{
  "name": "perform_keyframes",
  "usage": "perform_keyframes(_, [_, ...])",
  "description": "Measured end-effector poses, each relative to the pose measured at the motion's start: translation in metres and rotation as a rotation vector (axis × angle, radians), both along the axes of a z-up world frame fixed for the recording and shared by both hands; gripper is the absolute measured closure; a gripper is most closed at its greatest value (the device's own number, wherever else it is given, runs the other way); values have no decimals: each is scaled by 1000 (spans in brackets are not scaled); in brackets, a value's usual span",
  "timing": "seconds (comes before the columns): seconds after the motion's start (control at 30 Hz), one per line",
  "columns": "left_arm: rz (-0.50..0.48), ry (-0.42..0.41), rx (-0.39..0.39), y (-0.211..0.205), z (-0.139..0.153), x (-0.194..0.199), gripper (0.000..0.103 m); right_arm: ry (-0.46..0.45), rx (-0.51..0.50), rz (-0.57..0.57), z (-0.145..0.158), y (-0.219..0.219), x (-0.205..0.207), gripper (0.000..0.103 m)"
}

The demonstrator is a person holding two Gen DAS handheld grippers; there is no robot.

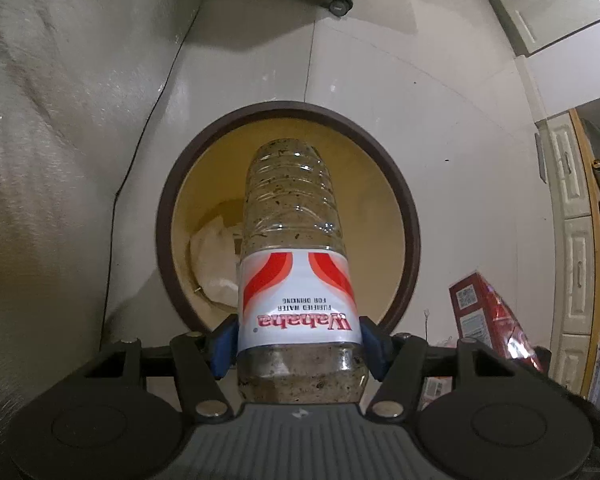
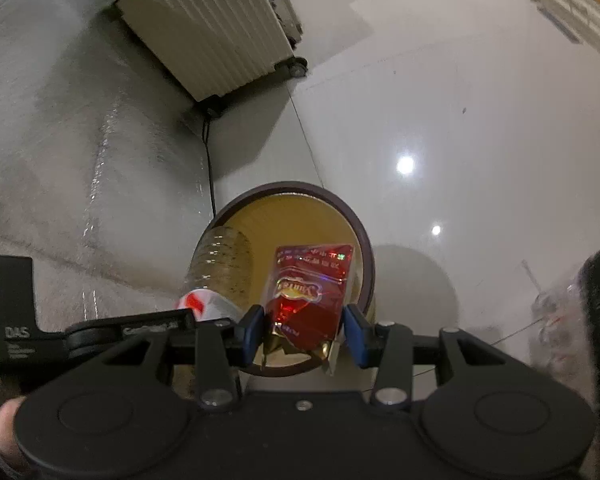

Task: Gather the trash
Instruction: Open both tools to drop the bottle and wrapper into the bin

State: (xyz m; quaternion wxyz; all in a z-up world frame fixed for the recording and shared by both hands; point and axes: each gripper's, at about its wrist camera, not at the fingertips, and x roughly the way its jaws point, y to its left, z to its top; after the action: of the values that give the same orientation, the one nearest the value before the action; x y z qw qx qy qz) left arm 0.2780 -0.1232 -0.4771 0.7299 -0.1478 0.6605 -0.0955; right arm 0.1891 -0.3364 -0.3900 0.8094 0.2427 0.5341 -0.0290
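Observation:
My left gripper (image 1: 298, 340) is shut on a clear plastic water bottle (image 1: 292, 216) with a red and white label, its blue pads pressing the label's sides. The bottle points down over the open mouth of a yellow bin with a brown rim (image 1: 404, 200). White crumpled paper (image 1: 216, 264) lies inside the bin. My right gripper (image 2: 304, 332) is shut on a shiny red snack wrapper (image 2: 312, 280), held above the same bin (image 2: 364, 248). The bottle (image 2: 220, 264) and the left gripper's body show at the left in the right wrist view.
A pale sofa side (image 1: 40, 160) rises at the left. A ribbed cream suitcase on wheels (image 2: 212, 32) stands behind the bin, with a black cable (image 2: 210, 172) running down to the floor. White cabinets (image 1: 572, 200) line the right. The glossy tiled floor (image 2: 440, 100) lies around.

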Motion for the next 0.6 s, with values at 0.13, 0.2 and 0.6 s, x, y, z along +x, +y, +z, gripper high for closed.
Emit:
perform_keyframes(0.13, [-20,7,18,-6,-15,7,40,20,53,-27,-21,-9,7,58])
perform_keyframes(0.2, [-28,8,28,-8,-20,11,40,37,77,-35,-31,-12,11,58])
perform_keyframes(0.6, [-33,-12,92,-15,-31,20,38,67,73,-16,-61,-5,43,57])
